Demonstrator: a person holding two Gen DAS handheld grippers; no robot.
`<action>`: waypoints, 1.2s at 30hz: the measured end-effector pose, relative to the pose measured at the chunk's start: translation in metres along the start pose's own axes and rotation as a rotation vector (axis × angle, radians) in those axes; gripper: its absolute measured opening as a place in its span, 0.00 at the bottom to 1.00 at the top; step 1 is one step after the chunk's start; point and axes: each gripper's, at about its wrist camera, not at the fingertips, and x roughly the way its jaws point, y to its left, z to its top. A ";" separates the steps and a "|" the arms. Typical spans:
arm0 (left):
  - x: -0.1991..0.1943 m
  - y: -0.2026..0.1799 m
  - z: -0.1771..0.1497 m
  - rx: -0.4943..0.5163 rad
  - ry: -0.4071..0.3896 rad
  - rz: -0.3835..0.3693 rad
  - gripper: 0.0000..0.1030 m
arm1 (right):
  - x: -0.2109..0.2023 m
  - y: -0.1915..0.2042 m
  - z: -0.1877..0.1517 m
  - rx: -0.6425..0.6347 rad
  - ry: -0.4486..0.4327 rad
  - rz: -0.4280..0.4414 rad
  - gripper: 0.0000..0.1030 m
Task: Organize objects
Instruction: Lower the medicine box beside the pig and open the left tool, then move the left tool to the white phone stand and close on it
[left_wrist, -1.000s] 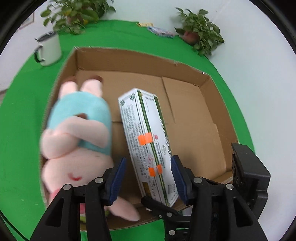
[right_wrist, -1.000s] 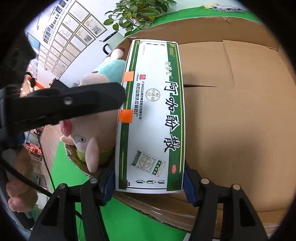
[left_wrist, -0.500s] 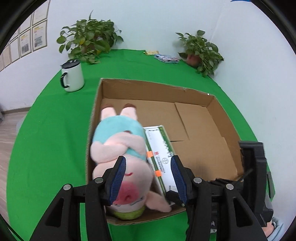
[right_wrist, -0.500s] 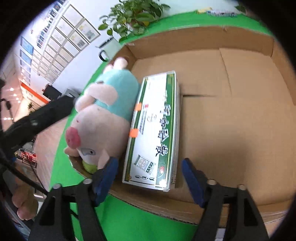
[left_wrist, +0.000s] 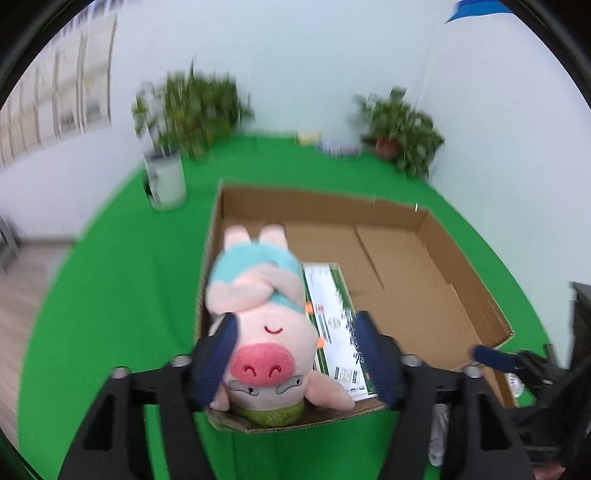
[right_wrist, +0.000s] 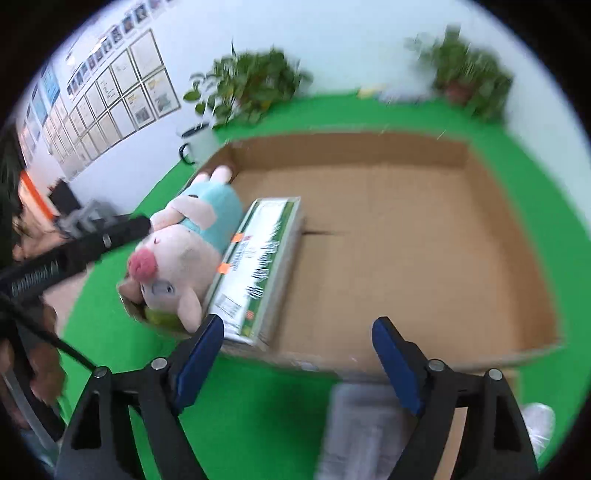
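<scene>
Your left gripper (left_wrist: 295, 354) has its blue-padded jaws opening, wide apart and holding nothing — the pink plush pig in a teal shirt (left_wrist: 262, 317) shows between them in the left wrist view but lies down in the box, pads off it. Your right gripper (right_wrist: 295, 354) has its jaws opening too, wide and empty, above the near edge of the shallow brown cardboard box (right_wrist: 424, 236). The pig lies along the box's left wall, head at the near left corner, ears drooping over the near rim, feet toward the far wall. The long white-and-green printed carton with orange stickers (right_wrist: 258, 266) lies flat on the box floor, touching the pig's side, one end at the near wall. The rest of the box floor is bare cardboard. The box sits on the green table cover (left_wrist: 122, 280); a white enamel mug (left_wrist: 166, 181) stands off the box's far left corner, blurred — two potted plants at the table's far edge
</scene>
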 end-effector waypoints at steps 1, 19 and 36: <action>-0.014 -0.008 -0.006 0.020 -0.055 0.035 0.84 | -0.011 0.006 -0.008 -0.039 -0.040 -0.041 0.80; -0.083 -0.101 -0.094 0.045 -0.141 0.060 0.07 | -0.090 -0.016 -0.065 -0.046 -0.243 -0.198 0.97; -0.126 -0.108 -0.108 0.044 -0.232 0.110 0.99 | -0.088 -0.010 -0.090 -0.077 -0.240 -0.171 0.97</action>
